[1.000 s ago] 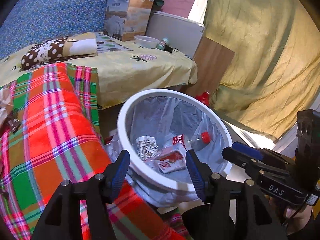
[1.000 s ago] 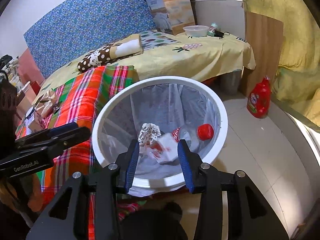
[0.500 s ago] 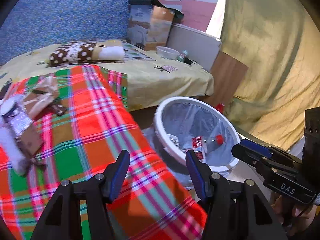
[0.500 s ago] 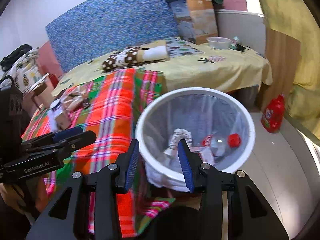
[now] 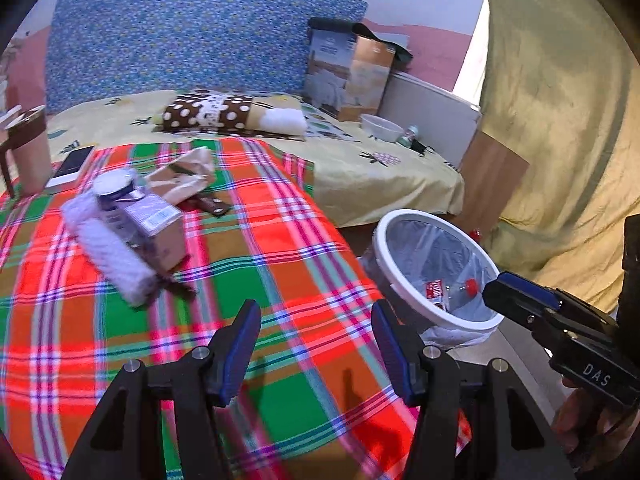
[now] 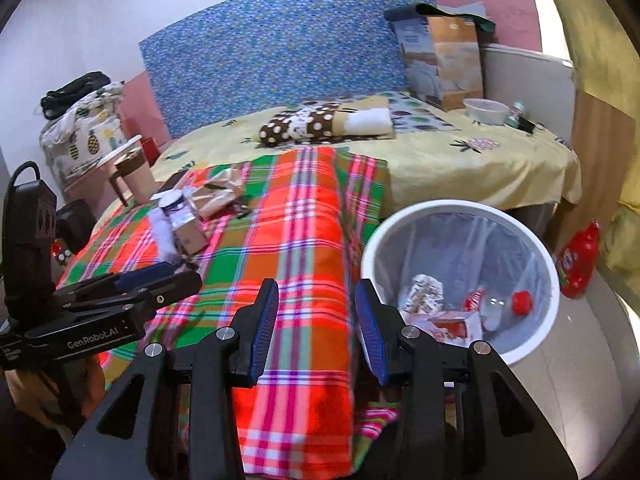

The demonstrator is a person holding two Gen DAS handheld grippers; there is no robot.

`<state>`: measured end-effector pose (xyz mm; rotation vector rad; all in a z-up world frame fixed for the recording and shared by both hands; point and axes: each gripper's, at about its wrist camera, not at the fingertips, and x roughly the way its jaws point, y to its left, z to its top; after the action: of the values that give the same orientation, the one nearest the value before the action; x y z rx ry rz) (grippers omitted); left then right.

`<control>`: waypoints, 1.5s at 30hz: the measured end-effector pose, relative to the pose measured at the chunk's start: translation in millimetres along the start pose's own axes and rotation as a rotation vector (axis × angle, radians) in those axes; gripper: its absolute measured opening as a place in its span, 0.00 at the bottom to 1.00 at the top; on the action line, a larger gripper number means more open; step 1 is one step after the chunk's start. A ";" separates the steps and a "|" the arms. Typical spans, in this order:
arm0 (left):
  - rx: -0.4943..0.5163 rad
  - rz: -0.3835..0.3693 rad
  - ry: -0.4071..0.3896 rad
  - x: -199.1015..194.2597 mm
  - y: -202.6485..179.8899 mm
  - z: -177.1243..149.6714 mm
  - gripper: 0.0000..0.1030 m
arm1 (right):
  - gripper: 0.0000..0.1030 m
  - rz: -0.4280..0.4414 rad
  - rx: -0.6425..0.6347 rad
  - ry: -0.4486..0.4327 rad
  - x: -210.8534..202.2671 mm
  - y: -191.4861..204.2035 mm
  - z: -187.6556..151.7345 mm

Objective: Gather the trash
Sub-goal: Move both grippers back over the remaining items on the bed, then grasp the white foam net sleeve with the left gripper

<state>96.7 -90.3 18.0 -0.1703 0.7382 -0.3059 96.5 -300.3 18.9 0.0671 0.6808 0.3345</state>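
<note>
From your left wrist, the left gripper [image 5: 316,342] hangs empty with jaws apart over the plaid blanket [image 5: 280,256]; approach the purple carton [image 5: 144,224] squarely. From your right wrist, the right gripper [image 6: 317,326], also spread and empty, sits beside the bin [image 6: 460,280].

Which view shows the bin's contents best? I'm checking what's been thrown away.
The right wrist view: it looks down into the bin, showing wrappers and a bottle. The left wrist view shows the bin smaller, its contents partly hidden.
</note>
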 end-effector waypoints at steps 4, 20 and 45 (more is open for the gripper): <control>-0.028 0.019 -0.010 -12.8 10.6 -5.0 0.56 | 0.41 0.025 -0.023 -0.007 -1.4 13.8 -1.7; -0.148 0.176 -0.017 -32.1 69.4 -14.3 0.56 | 0.41 0.125 -0.046 0.041 22.5 42.7 2.0; -0.357 0.253 0.023 37.3 140.5 21.5 0.56 | 0.41 0.184 -0.118 0.082 63.6 66.7 23.7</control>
<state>167.5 30.5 -26.4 -0.4075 0.8242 0.0679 138.8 -215.5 10.1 0.0035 0.7366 0.5564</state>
